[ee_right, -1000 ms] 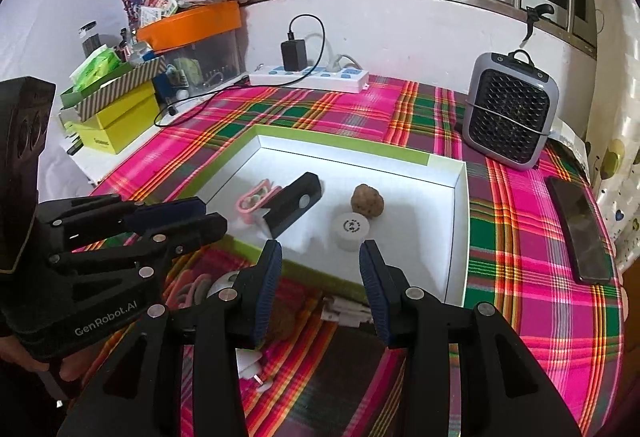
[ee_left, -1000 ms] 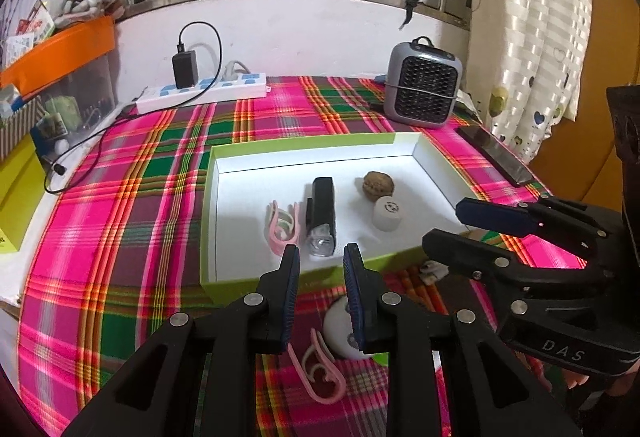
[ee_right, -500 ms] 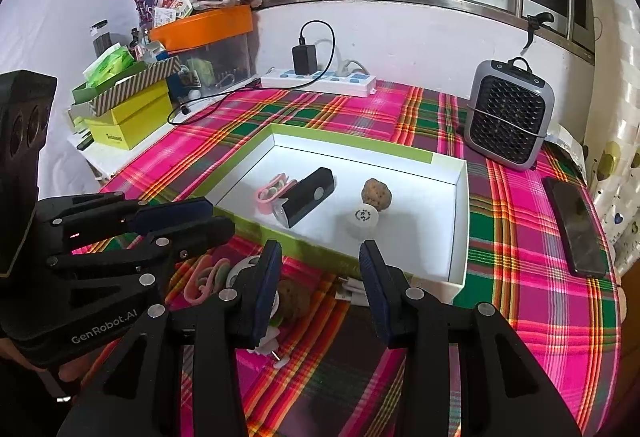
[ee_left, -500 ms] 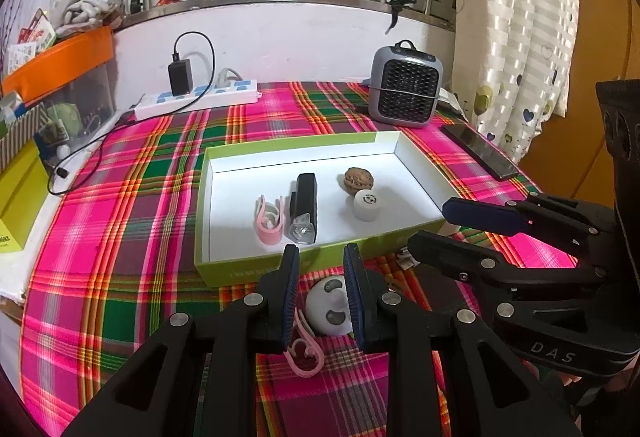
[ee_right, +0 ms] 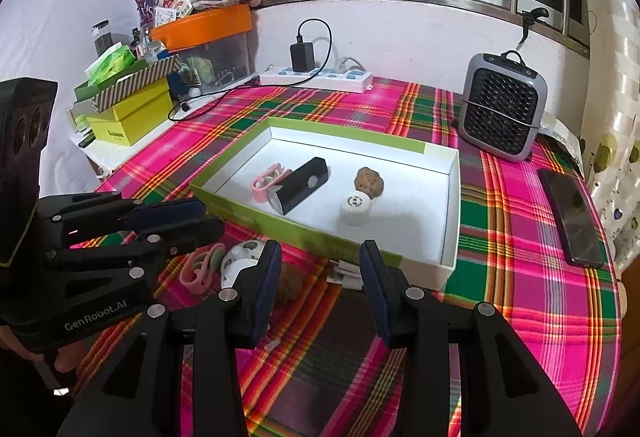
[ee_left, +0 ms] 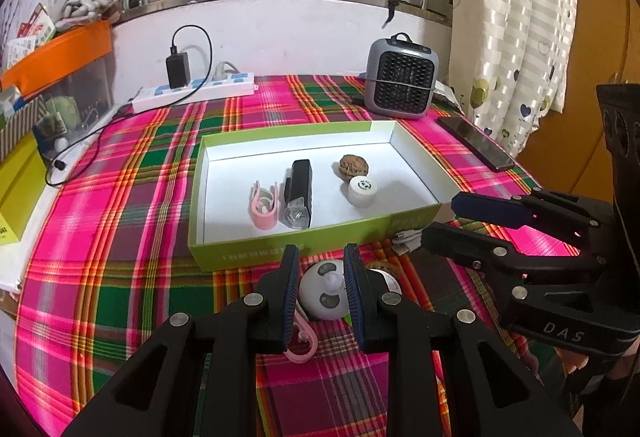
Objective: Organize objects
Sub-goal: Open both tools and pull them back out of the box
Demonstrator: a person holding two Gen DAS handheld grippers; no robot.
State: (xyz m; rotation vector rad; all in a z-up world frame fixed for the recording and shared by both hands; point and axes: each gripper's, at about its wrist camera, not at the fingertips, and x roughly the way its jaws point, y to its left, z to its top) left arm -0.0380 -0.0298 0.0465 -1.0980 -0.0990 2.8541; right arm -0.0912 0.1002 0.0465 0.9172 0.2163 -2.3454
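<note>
A pink clip [ee_left: 301, 342] is half hidden behind the left gripper [ee_left: 322, 291], jaws slightly apart, framing a white round gadget [ee_left: 323, 290] untouched. A walnut [ee_right: 289, 283] is largely masked by the right gripper [ee_right: 318, 287] — jaws wide apart. Behind lies the green tray [ee_left: 280, 251] — its contents are plainly seen.
</note>
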